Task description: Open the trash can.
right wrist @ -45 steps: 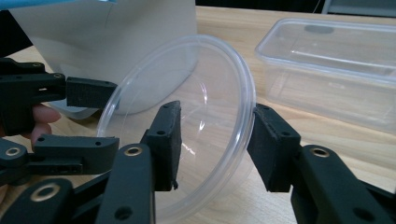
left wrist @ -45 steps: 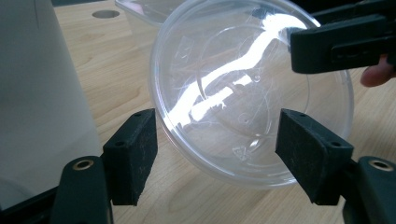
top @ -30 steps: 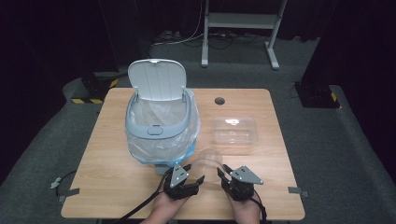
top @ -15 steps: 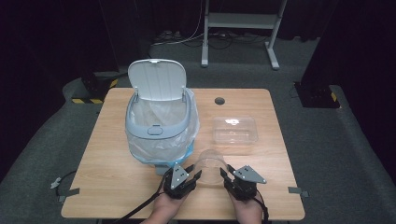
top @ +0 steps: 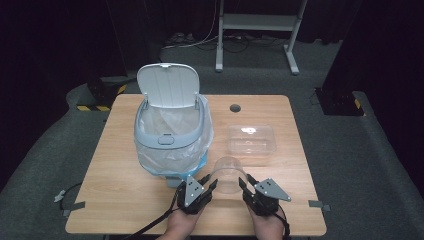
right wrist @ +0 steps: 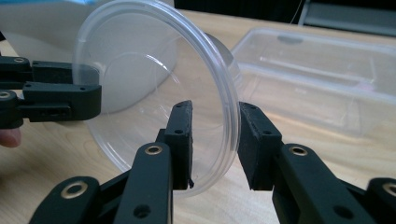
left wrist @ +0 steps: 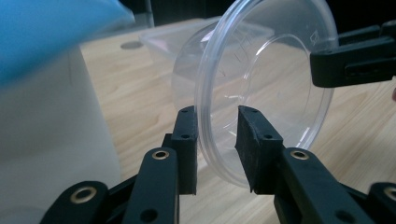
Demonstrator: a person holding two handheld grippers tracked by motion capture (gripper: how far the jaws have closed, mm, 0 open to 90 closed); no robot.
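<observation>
1. Grey-blue plastic bin (top: 170, 135) with a clear liner and its lid up stands at the tabletop's (top: 110, 185) left middle.
2. Left claw (top: 212, 183) has just been closing; it now clamps the clear round plastic lid's (top: 229, 172) rim, near the front edge.
3. Right claw (top: 241, 182) clamps the opposite rim.
4. Clear rectangular plastic container (top: 251, 140) sits right of centre.
5. Judged step: lid held jointly; next, one claw releases.

I've got a clear round tub (top: 229, 173) low in the middle of the frame, held between my left gripper (top: 200, 189) and my right gripper (top: 249, 186), both at the bottom edge. The left jaws have just been closing on its rim. Above left sits the grey bin (top: 169, 134), lid up, liner showing. Right of centre, a clear rectangular tray (top: 251, 139) rests on the wooden table (top: 110, 175).
</observation>
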